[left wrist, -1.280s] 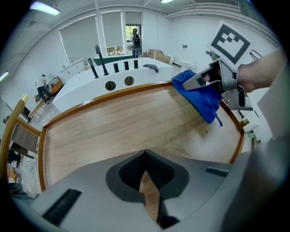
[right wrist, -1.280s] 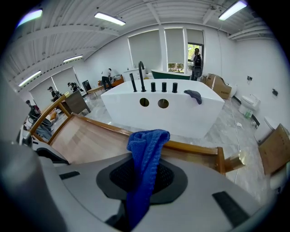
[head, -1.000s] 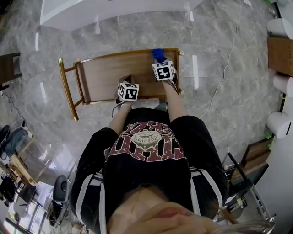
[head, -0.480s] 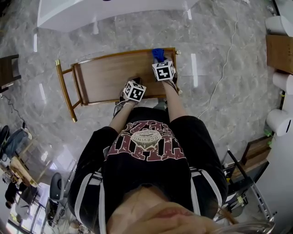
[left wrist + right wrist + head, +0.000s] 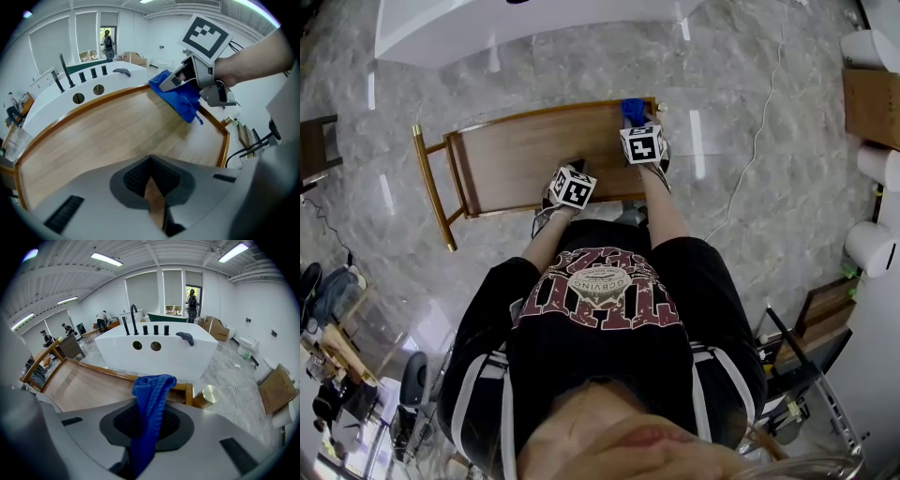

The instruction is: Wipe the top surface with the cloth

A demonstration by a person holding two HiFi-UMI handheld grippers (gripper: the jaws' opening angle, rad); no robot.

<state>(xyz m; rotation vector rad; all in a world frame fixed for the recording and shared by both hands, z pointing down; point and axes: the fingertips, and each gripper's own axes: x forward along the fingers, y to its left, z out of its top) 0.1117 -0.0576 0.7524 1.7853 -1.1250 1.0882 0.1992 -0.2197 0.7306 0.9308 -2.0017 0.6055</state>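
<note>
Here the right claw (image 5: 147,414) grips the blue cloth (image 5: 152,386) at the wooden top (image 5: 525,155) rim, tub (image 5: 159,356) beyond; left claw (image 5: 150,160) closed, empty.

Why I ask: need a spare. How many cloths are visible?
1: the blue cloth, held in the right tool at the wooden top's far right corner. Others may be hidden.

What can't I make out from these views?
- Head view: where the cloth meets the tabletop, covered by the marker cube on the right claw.
- Right gripper view: the cloth's lower end, behind that claw's body.
- Left gripper view: the tabletop's near edge, behind the left claw.
</note>
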